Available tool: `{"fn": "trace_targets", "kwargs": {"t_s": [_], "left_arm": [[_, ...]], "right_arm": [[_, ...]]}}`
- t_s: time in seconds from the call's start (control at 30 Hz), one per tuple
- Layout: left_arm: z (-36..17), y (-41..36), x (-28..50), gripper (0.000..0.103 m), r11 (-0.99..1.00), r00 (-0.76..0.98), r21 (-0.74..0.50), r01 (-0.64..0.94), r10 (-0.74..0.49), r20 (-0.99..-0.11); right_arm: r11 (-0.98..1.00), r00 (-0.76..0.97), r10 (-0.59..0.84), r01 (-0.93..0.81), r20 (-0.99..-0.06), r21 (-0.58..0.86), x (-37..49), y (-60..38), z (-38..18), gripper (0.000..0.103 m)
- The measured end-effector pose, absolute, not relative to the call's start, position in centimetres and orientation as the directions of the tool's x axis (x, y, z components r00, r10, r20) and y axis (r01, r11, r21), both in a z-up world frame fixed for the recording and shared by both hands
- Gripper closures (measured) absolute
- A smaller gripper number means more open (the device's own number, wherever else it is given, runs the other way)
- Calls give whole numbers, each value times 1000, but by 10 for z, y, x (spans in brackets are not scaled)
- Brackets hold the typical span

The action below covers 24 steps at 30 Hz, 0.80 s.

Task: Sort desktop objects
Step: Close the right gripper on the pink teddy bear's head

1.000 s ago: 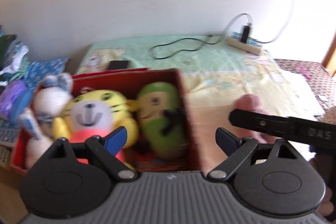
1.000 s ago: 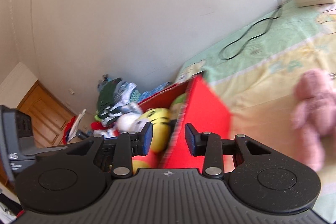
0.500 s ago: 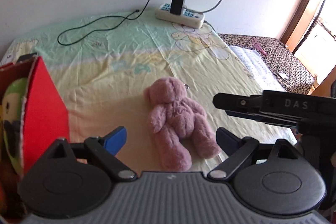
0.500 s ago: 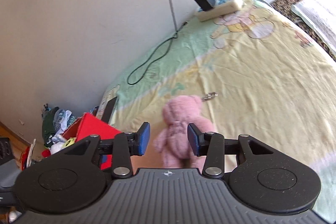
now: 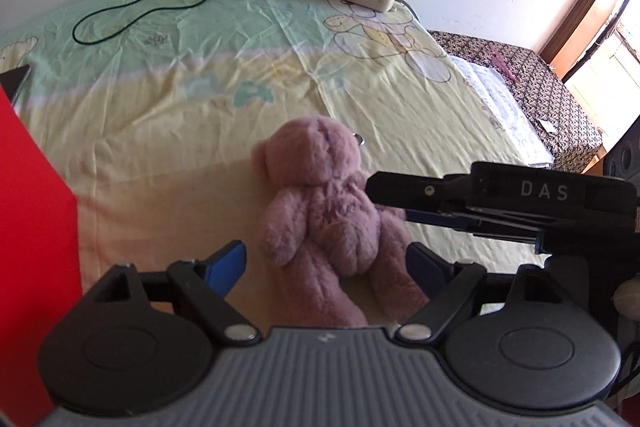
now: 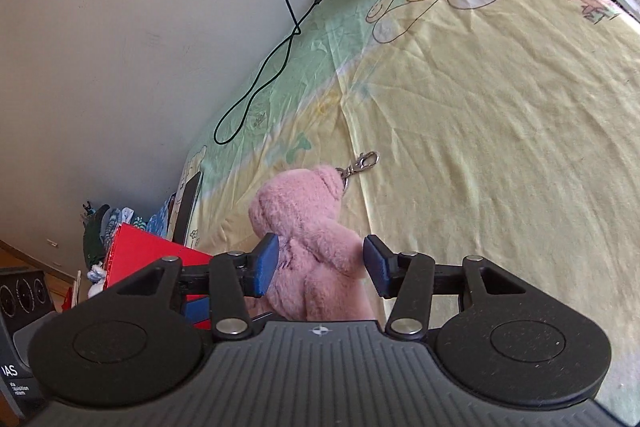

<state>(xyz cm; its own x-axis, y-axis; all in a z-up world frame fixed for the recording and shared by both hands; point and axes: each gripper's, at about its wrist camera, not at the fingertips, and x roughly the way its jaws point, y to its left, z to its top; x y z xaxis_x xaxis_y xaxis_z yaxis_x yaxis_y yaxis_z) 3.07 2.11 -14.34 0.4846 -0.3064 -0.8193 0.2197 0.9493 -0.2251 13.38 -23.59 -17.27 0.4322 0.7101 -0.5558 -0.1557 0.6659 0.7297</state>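
- Lying on the yellow-and-green cartoon-print cloth of the tabletop (image 6: 500,131), the fluffy pink plush bear with a metal key clip (image 6: 308,227) sits apart from the red cardboard box (image 5: 28,227) — likely its destination.
- Right gripper (image 6: 320,263) straddles the bear's torso, jaws opening, pads not pressing.
- Left gripper (image 5: 324,263) brackets its legs, jaws closing, not yet gripping.
- A second ago both cameras faced the toy-filled box — now the bear fills both views.

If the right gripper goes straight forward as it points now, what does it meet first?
Most likely the pink plush bear: its body lies between the opening jaws of the right gripper, apparently untouched by the pads. Depth is unclear.
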Motion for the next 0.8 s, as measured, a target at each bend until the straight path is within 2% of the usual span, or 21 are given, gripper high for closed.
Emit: {"fn": "trace_targets", "kwargs": {"t_s": [0.13,0.33,0.57,0.7,0.8], "left_arm": [[-150,23,36,21,949,464,-232,212,-306,-831],[-147,20,34,24,951,471,-219,220,-300,-829],[-143,16,24,20,953,482,-188,237,-283,-829],[-147,29,26,20,947,461,-248,206,-317,-829],[-152,33,30,17,947,458,-260,188,-319,-830]], "right_arm": [[659,414,716,-137,-562,739,141,-235,-183,52],[607,399,754,-121,-522,785,145,-241,-191,57],[536,322,818,-130,-476,834,139,-241,-184,67],[549,304,820,-179,-485,816,135,-234,-176,67],[555,298,819,-190,-491,810,135,-224,-175,61]]}}
